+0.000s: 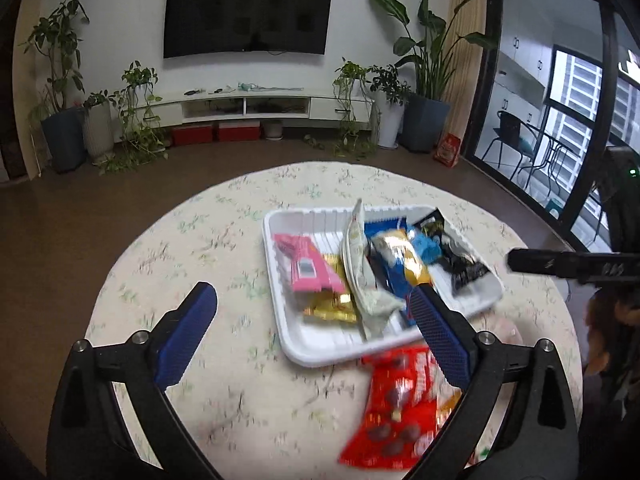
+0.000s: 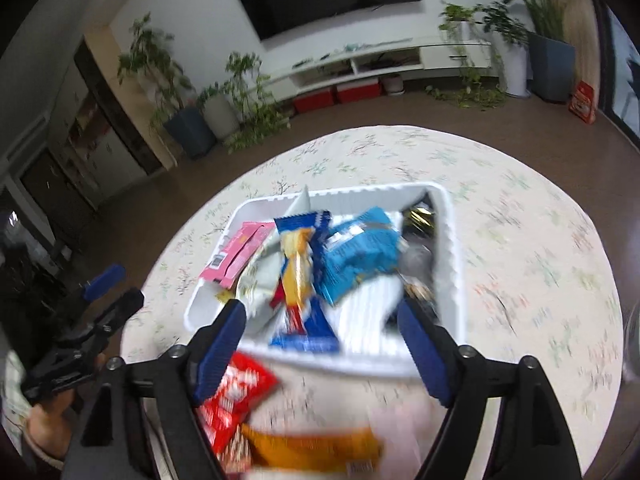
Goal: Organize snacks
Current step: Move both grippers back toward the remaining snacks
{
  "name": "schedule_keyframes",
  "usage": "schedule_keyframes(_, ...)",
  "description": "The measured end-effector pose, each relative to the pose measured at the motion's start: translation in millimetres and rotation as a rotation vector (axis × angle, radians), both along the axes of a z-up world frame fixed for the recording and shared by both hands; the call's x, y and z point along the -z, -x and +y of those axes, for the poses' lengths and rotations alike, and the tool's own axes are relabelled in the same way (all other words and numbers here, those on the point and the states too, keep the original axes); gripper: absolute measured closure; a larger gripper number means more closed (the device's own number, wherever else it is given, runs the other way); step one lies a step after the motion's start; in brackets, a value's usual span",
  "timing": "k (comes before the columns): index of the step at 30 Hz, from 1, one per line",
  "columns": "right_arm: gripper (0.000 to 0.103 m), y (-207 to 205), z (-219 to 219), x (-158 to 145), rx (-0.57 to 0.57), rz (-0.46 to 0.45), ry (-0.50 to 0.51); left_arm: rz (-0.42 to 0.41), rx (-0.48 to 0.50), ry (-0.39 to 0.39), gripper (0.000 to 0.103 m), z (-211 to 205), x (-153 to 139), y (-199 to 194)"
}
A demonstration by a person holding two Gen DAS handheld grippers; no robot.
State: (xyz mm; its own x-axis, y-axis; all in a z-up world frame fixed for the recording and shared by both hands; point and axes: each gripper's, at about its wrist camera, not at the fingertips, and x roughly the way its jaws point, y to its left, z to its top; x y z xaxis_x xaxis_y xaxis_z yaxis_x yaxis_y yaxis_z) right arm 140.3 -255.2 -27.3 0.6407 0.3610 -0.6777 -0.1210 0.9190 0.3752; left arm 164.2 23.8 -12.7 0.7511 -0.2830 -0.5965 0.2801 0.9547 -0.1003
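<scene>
Two packets lie outside the white tray (image 1: 384, 350) on the bench (image 1: 224, 240): a red snack bag (image 1: 396, 408) and an orange packet (image 2: 316, 450), both just on your side of the tray's near rim. Your left claw (image 1: 316, 332) is spread wide and holds nothing; its right finger overlaps the red bag's upper corner in view, though you cannot tell if it touches. Your right claw (image 2: 320, 348) is also wide open and empty, hovering over the tray's near edge, with the red bag under its left finger and the orange packet below, long axis running across your fingers. Judging by this, the right claw sits nearer the orange packet, the left nearer the red bag; both need lowering toward you
</scene>
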Motion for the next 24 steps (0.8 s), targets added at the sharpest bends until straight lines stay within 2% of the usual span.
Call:
schedule_keyframes(1,0.021,14.9,-8.2,2.1,0.012,-0.001,-0.018,0.018,-0.006,-0.001,0.005,1.7,2.9,6.7)
schedule_keyframes(4,0.02,51.7,-26.6,8.9,0.045,-0.013,-0.056,0.19,-0.01,0.04,0.005,8.3,18.0,24.7)
schedule_keyframes(5,0.02,68.6,-33.8,13.9,0.066,-0.009,-0.058,0.216,-0.026,0.061,0.005,11.0,21.6,31.3)
schedule_keyframes(7,0.02,89.8,-39.9,22.4,0.092,0.006,-0.044,0.226,-0.03,0.082,0.005,12.6,26.2,44.0)
schedule_keyframes(10,0.021,121.1,-47.6,34.7,0.104,0.031,-0.029,0.253,-0.005,0.052,0.005,5.8,32.0,61.0)
schedule_keyframes(14,0.021,150.3,-58.6,45.9,0.121,0.065,-0.037,0.282,0.014,0.06,0.005,2.2,37.3,73.9)
schedule_keyframes(17,0.021,158.6,-61.8,46.6,0.119,0.058,-0.066,0.29,0.014,0.06,0.005,-1.4,40.1,75.6)
schedule_keyframes(24,0.021,163.8,-47.9,51.3,0.081,0.062,-0.049,0.317,0.046,0.018,0.005,-14.5,39.6,63.0)
